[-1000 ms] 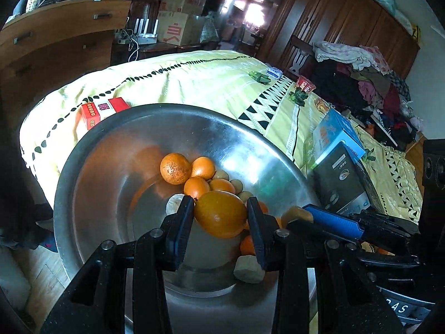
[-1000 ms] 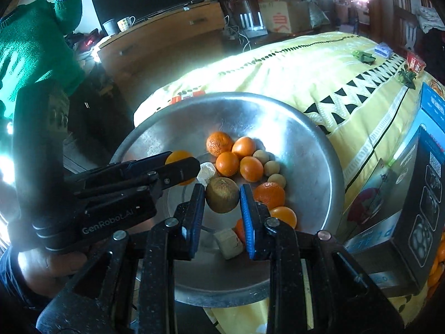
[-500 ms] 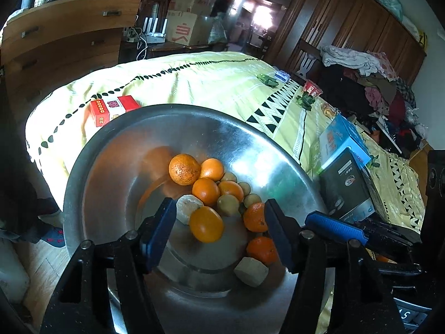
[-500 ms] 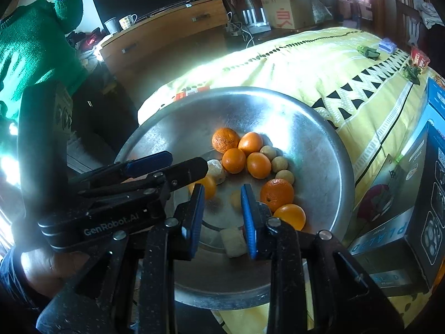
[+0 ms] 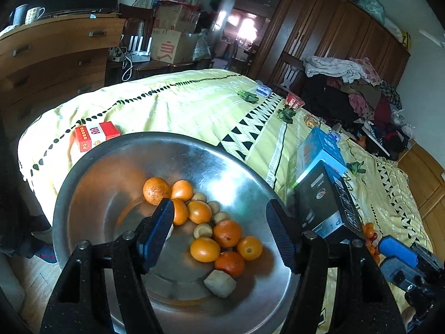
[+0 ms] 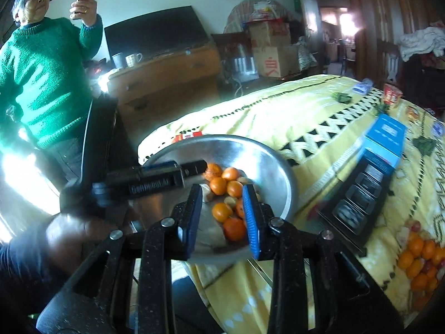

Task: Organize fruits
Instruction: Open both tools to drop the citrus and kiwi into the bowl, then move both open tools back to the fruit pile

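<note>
Yellow patterned bedding carries a wide shiny steel bowl of oranges and small tan fruits. From the left wrist, the left gripper hangs over the bowl, jaws just opened, empty.

From the right wrist, the right gripper is back at the rim, jaws parting slightly, empty. More loose oranges wait beside a black box; reach there next, gripping gently.

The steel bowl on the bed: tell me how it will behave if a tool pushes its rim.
The steel bowl likely rocks or tips, since it sits on soft bedding. Its loose oranges would probably roll across the smooth curved floor.
</note>
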Demonstrator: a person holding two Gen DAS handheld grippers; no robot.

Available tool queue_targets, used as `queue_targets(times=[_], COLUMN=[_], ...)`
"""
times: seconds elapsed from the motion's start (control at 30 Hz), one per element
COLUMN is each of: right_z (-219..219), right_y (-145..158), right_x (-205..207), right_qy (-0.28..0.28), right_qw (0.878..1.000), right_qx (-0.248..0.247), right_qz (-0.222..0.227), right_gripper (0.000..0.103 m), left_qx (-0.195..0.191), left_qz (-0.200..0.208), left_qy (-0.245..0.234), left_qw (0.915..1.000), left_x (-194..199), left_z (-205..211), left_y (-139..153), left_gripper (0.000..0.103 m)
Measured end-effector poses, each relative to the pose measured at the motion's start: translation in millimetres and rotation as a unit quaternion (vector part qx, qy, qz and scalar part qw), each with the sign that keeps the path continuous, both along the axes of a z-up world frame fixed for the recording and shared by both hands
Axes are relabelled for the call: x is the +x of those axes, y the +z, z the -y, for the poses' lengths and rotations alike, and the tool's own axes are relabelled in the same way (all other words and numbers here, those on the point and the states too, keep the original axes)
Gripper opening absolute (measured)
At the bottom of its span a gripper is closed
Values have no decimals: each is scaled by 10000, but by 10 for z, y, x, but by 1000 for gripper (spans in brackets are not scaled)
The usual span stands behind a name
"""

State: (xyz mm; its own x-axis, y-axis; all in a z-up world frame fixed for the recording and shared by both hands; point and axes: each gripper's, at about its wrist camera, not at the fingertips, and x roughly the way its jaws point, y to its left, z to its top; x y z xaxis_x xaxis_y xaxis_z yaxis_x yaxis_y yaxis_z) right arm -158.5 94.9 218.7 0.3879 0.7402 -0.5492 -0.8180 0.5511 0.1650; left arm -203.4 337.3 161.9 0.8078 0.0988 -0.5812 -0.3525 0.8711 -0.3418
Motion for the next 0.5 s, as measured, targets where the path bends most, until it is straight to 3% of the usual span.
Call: queue_targets(times=[0.2,0.3,0.37,0.5], right_z=[741,1101,1345,1861], right_y=[-350,-567,-692,-888], right_x=[100,143,165,239], right_qy=[-775,-1174,-1440,-2093], right_qw=[9960,9903,9855,9719], right_qx=[-233,-406,-505,-665], right_qz=[-389,-621,-747,-848], right_gripper=[33,33,33,33], left_qx=[188,349,504,856], left_qz=[389,699,870,916], left_qy=[-492,-1068,-1547,-2620], left_qw=[9979,9912,9828,9569], left_x=[94,130,152,197], left_z=[449,851,1209,2036], left_y=[314,521,627,603], left_gripper=[70,70,70,71])
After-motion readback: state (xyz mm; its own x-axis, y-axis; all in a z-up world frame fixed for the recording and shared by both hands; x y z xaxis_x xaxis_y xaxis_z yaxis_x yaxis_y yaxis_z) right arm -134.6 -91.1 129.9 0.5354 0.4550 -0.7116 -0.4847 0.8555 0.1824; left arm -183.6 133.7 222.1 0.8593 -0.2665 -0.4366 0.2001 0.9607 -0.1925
